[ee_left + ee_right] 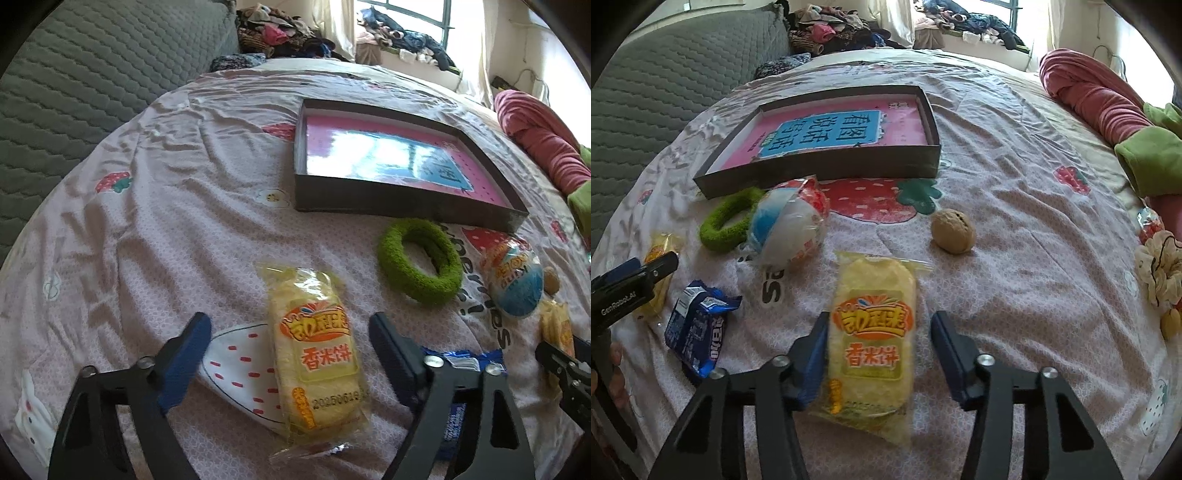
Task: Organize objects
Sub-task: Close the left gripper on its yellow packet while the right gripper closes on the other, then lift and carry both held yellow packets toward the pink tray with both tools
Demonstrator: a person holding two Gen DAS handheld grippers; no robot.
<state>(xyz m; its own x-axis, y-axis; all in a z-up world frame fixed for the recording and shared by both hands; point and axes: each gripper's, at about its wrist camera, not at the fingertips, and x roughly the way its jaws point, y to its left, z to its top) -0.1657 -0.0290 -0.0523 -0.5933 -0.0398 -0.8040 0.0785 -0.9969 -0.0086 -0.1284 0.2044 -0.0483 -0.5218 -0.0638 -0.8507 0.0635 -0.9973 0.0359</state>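
Snacks (871,332) scattered on strawberry-print bedsheet (1015,192); clothes (831,33) heaped behind.

Home bedroom. Work surface is a bed: strawberry-print sheet (147,229) under the tongs, grey quilted headboard (92,66) far left, heaped clothes (280,33) ahead by a curtained window (417,18).

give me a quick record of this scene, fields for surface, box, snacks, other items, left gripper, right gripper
surface: pink strawberry-print bedsheet
box: shallow dark cardboard box with a pink and blue book inside
snacks: two yellow rice cracker packets, blue biscuit wrapper
other items: fuzzy green ring, egg-shaped wrapped toy, walnut
left gripper: open, straddling one packet, pads clear
right gripper: straddling the other packet, one pad touching
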